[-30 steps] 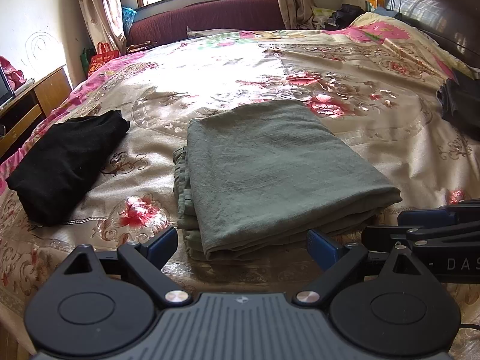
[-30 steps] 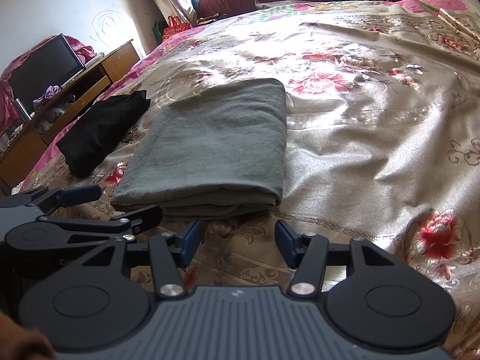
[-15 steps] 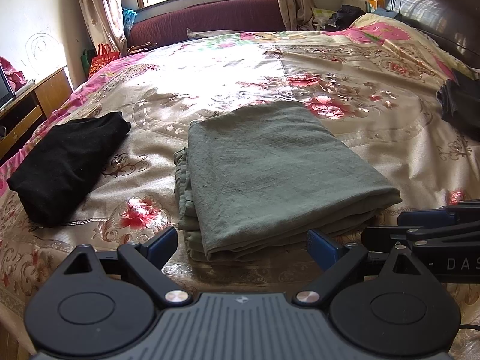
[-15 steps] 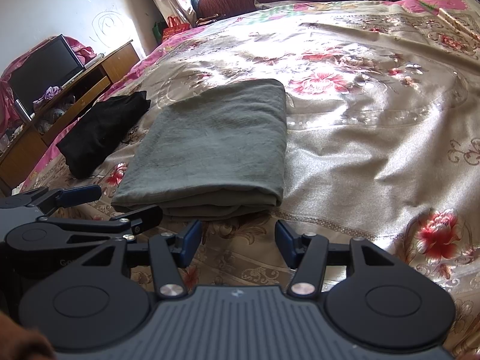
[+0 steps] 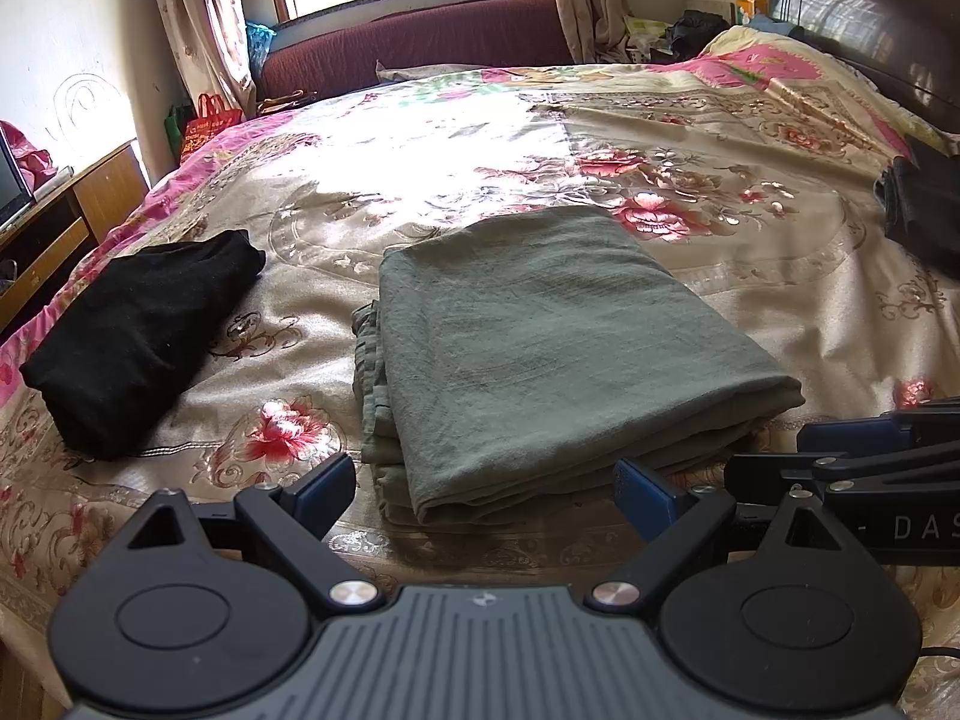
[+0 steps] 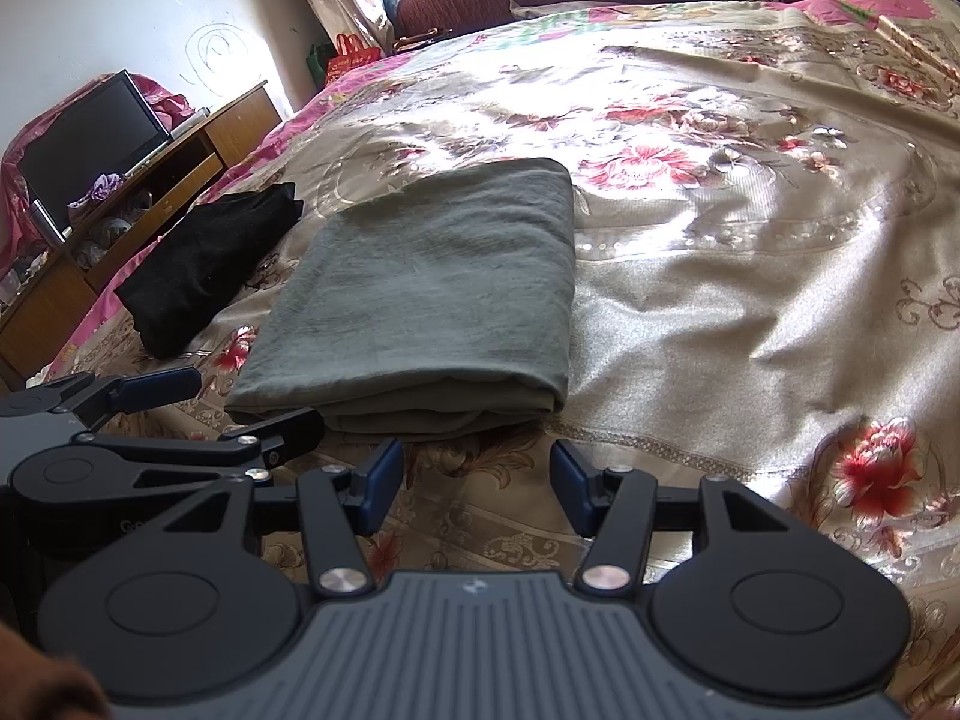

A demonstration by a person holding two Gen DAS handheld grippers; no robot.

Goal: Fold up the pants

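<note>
Grey-green pants (image 5: 540,354) lie folded into a flat stack on the floral bedspread (image 5: 480,150); the right wrist view shows them (image 6: 432,300) too. My left gripper (image 5: 483,489) hovers just short of the stack's near edge, open, with nothing between its blue pads. My right gripper (image 6: 471,477) sits beside the stack's near right corner, also open and empty. Each gripper shows at the edge of the other's view, side by side and apart.
Folded black clothing (image 5: 138,330) lies left of the pants. A dark garment (image 5: 924,216) lies at the bed's right side. A wooden TV cabinet (image 6: 138,192) stands left of the bed, and a maroon sofa (image 5: 420,42) under the window.
</note>
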